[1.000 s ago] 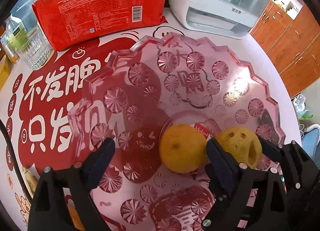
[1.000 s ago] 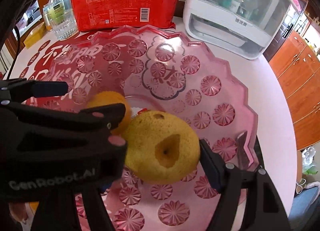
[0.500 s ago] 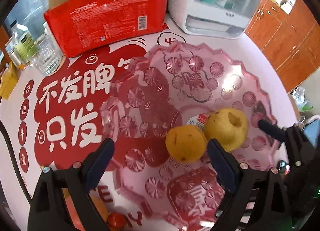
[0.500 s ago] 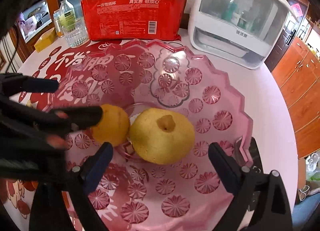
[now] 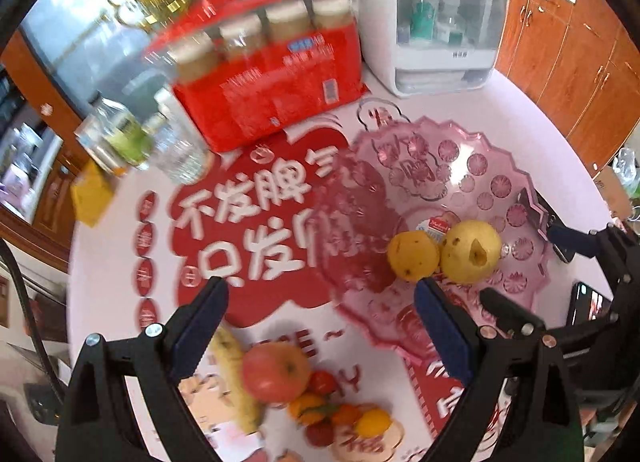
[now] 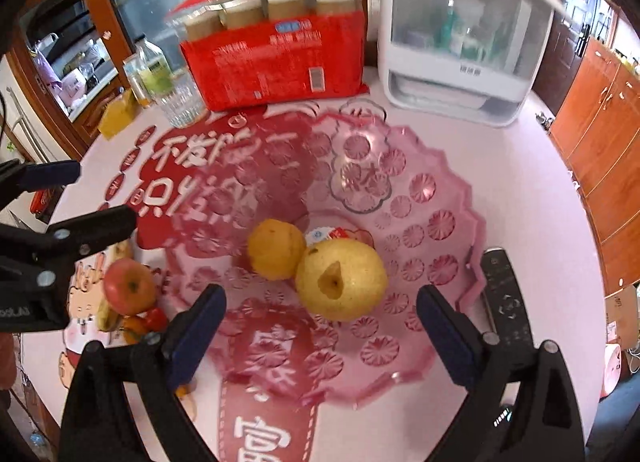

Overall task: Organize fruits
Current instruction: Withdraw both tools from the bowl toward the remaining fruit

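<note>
Fruits lie in two groups on a round table (image 6: 516,190) covered with a red-and-white printed cloth. Inside a pink, scalloped glass bowl (image 6: 436,222) sit a yellow pear (image 6: 340,282) and a smaller orange-yellow fruit (image 6: 275,248), touching each other near the bowl's centre. Outside the bowl, to its left, a red apple (image 5: 276,372) rests beside a banana (image 5: 236,378) and a cluster of small red and orange fruits (image 5: 332,410), which are too blurred to name with confidence. Left gripper (image 5: 320,336) hovers above the cloth between the bowl and the apple, its fingers spread wide and holding nothing. Right gripper (image 6: 320,336) hovers over the bowl's near edge, fingers likewise wide apart and empty, the pear just ahead of them. At the table's far side stand a red packet of paper cups (image 6: 276,62) and a white appliance (image 6: 460,38)
</note>
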Demonstrator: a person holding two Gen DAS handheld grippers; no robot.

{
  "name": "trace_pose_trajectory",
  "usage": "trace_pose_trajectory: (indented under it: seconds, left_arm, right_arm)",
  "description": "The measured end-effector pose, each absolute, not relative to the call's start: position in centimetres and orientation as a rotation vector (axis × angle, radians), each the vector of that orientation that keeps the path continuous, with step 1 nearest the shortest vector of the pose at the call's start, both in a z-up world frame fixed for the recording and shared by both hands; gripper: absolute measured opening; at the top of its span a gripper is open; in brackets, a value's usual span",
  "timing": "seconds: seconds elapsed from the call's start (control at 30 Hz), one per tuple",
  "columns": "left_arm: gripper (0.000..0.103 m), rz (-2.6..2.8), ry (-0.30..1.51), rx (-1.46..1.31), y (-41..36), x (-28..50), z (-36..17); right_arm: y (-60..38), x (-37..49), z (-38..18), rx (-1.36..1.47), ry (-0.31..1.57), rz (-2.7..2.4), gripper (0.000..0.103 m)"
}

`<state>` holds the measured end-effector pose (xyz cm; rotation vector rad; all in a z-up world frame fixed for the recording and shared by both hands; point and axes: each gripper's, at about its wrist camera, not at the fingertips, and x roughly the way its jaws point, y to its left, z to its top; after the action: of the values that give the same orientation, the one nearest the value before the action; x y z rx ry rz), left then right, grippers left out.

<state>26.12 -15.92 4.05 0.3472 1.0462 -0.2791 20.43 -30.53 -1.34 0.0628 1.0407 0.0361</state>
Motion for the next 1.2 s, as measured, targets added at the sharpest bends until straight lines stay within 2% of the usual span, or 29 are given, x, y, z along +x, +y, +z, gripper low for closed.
trace_pose_trajectory:
  seconds: [0.2, 0.4, 0.5, 0.63, 0.73, 0.87, 1.03, 1.2]
  left_arm:
    - [0.093, -0.270, 0.980, 0.288, -11.2, 21.7, 8.4]
    - [0.093, -0.242, 0.957, 0.208, -4.9, 16.7, 8.8]
    - [0.093, -0.239, 0.955, 0.148, -1.9, 14.2, 7.5]
    - [0.093, -0.160, 0.910, 0.112, 1.0, 10.4, 4.6]
    - [0.093, -0.124, 0.906, 0.097, 1.7, 8.1, 2.2]
    - [0.093, -0.090, 0.905, 0.097, 1.7, 5.2, -1.1]
    - [0.093, -0.100, 0.919, 0.115, 0.1, 3.2, -4.4]
    - [0.093, -0.131, 0.918, 0.133, -1.3, 2.3, -6.5]
  right_arm:
    - [-27.7, 16.8, 2.5, 0.036, 0.952, 0.067, 0.096]
    - [-23.0, 13.1, 4.1, -0.046, 0.908, 0.116, 0.096]
    - [-20.8, 11.9, 3.6, -0.082, 0.912, 0.154, 0.095]
    - [-18.3, 10.8, 2.1, -0.114, 0.929, 0.208, 0.085]
    - [-17.5, 10.1, 0.9, -0.121, 0.943, 0.209, 0.077]
    - [-17.2, 8.9, -0.2, -0.122, 0.924, 0.193, 0.074]
    - [-17.3, 7.9, -2.5, -0.114, 0.940, 0.191, 0.059]
    - [-17.9, 7.8, -4.3, -0.094, 0.954, 0.195, 0.058]
